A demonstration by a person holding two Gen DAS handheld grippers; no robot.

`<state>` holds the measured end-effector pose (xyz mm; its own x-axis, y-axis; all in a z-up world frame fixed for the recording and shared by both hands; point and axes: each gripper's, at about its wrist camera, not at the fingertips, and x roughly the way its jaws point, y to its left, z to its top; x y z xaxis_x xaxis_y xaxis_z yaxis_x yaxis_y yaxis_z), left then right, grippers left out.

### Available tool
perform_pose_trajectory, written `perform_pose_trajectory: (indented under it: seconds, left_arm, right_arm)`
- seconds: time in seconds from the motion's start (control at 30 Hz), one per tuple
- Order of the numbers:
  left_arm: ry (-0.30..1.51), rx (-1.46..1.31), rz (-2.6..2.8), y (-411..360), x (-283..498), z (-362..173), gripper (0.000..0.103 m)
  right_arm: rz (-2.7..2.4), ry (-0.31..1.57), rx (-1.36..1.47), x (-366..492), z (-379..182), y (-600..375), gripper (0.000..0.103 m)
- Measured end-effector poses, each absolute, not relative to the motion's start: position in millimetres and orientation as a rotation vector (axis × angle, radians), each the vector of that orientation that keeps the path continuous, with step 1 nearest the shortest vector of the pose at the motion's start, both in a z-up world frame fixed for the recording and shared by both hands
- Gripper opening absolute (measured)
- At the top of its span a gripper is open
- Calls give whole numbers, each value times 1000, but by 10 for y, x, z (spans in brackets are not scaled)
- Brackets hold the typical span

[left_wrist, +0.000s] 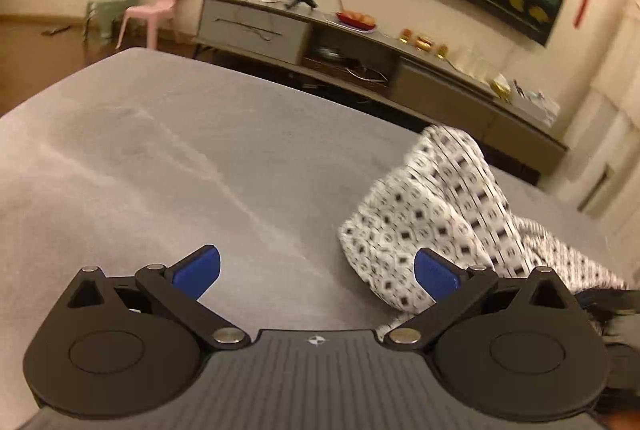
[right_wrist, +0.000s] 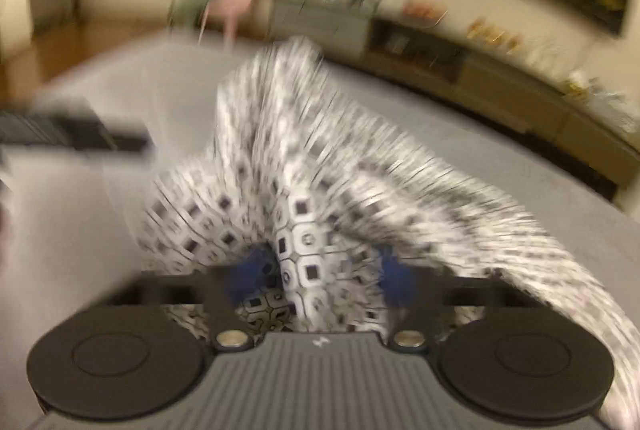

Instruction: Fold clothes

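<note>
A white garment with a black square-and-circle print (left_wrist: pixel 432 206) lies heaped on the grey bed (left_wrist: pixel 180 158), rising to a peak. My left gripper (left_wrist: pixel 316 262) hovers over bare sheet just left of the heap, blue fingers (left_wrist: pixel 200 270) wide apart and holding nothing. In the right wrist view, which is heavily blurred, the same garment (right_wrist: pixel 320 166) fills the middle. My right gripper (right_wrist: pixel 320 270) sits at its near edge, fingers (right_wrist: pixel 248 278) apart with a fold of cloth between them.
A long low sideboard (left_wrist: pixel 360 46) with small items and a red fruit dish runs along the far wall beyond the bed. A pink chair (left_wrist: pixel 156 6) and a green one stand at the left. A dark blurred shape (right_wrist: pixel 72 134) shows at the left of the right wrist view.
</note>
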<state>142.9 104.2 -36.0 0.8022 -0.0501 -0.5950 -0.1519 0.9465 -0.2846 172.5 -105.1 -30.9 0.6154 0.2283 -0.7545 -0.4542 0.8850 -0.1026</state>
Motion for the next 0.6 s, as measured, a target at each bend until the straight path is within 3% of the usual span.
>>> perform_pose_trajectory:
  seconds: [0.03, 0.23, 0.37, 0.4, 0.43, 0.47, 0.5, 0.53, 0.57, 0.6]
  left_arm:
    - [630, -347, 60, 1097, 1418, -328, 102]
    - [567, -406, 60, 1222, 1342, -182, 102]
    - [577, -395, 57, 1174, 1317, -211, 102]
    - [589, -385, 40, 1141, 1319, -229, 102]
    - [603, -372, 19, 1101, 1321, -250, 102]
    - [615, -358, -1, 1062, 1324, -264, 102]
    - [625, -342, -19, 1023, 1327, -277, 102]
    - [632, -322, -33, 972, 1327, -297, 102]
    - [638, -296, -44, 909, 1327, -320, 102]
    - [643, -264, -51, 840, 1339, -355, 102]
  right_arm:
    - [393, 809, -246, 1832, -190, -1022, 1]
    - [567, 513, 198, 1744, 1258, -1217, 1]
    - [526, 504, 263, 1818, 1272, -1224, 4]
    - [484, 531, 256, 1873, 1146, -1228, 8]
    - [450, 592, 232, 1939, 978, -1261, 24]
    - [416, 639, 223, 1959, 820, -1346, 32]
    - [381, 686, 215, 1975, 662, -1435, 32]
    - [337, 670, 218, 1855, 556, -1582, 39]
    - [305, 655, 212, 1712, 468, -1711, 56]
    - [274, 650, 195, 1564, 372, -1826, 63]
